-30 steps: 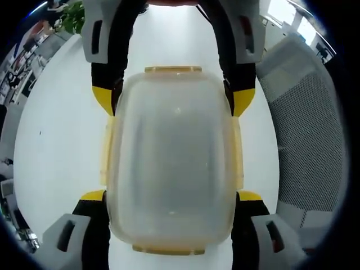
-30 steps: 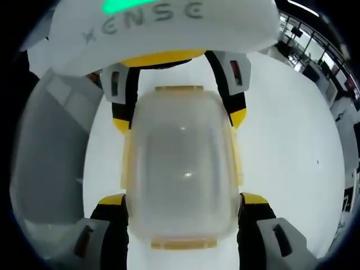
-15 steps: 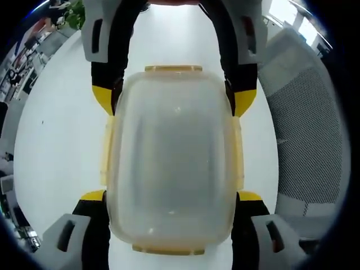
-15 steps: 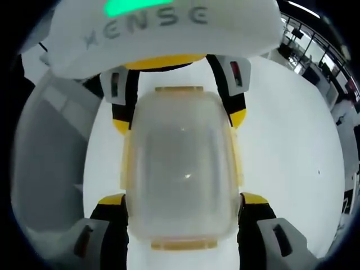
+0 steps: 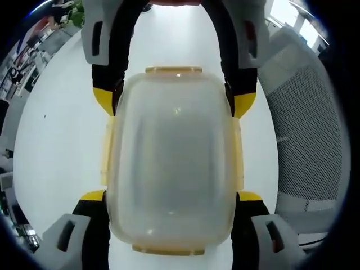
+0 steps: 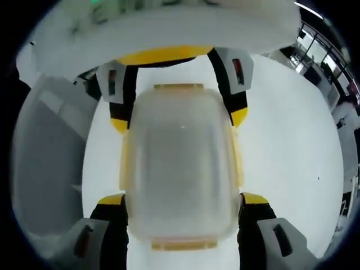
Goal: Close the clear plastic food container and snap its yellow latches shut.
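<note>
**Both Grippers Clamped on Opposite Ends of the Closed Container**

Fingers (image 5: 93,198) of the left gripper (image 5: 171,197) rise from the bottom of the left gripper view, one yellow-tipped pad against each long side of the clear plastic food container (image 5: 171,163). The gap between them is taken up by the container's full width, so the left gripper is closed onto the container at its near end.

At the far end, in the same view, the right gripper (image 5: 174,104) enters from the top, its yellow tips pressed to the container's two sides.

Right gripper view: the arrangement is mirrored. The right gripper (image 6: 183,199) grips the container (image 6: 180,163) at the near end, with its fingers (image 6: 254,199) in contact on both sides. The left gripper (image 6: 179,121) holds the far end below its white housing.

Container condition: lid seated on the body. Yellow latches (image 5: 172,70) lie along all four edges; those on the long sides lie flat against the walls. Whether each is fully snapped cannot be told.

Location: the container sits centred between the two grippers over a white table (image 5: 62,146). Contact with the table cannot be confirmed. A grey mesh chair (image 5: 306,124) stands beside the table.
</note>
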